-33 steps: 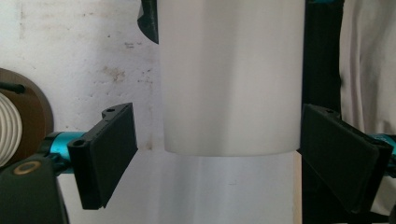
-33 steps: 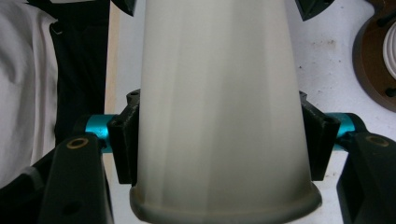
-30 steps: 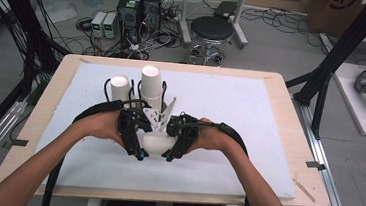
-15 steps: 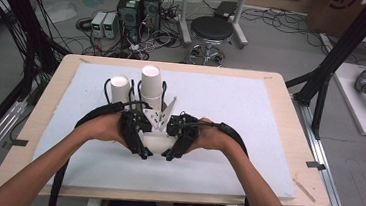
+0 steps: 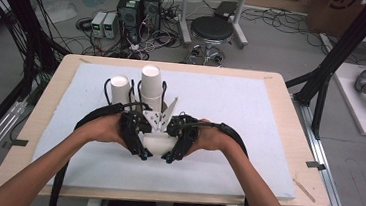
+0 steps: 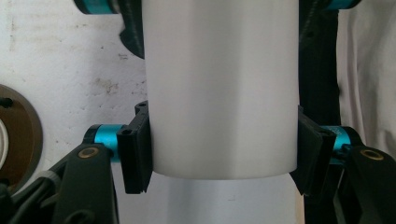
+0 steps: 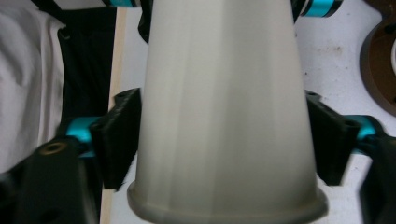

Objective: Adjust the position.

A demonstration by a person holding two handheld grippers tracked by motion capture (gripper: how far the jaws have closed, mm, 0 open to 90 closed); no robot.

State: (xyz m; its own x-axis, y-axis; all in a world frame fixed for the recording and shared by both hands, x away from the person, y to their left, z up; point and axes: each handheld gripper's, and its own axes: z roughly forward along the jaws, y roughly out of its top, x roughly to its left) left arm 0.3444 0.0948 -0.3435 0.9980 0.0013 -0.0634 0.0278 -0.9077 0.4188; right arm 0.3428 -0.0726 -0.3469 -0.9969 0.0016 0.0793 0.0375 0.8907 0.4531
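In the high view, the person held both tools close together over the near middle of the white mat (image 5: pixel 248 139), with a white paper cup (image 5: pixel 156 142) lying on its side between them. The left gripper (image 5: pixel 136 138) was pinching this cup: in the left gripper view its two black pads (image 6: pixel 136 154) pressed flat against both sides of the cup (image 6: pixel 222 88). The right gripper (image 5: pixel 181 143) had just been opening its jaws; in the right gripper view the cup (image 7: pixel 224 112) was between them, the pads (image 7: pixel 119 135) standing just beside its wall, and I could not tell if they touched. Behind the hands two other cups (image 5: pixel 152 83) stood upside down on the mat.
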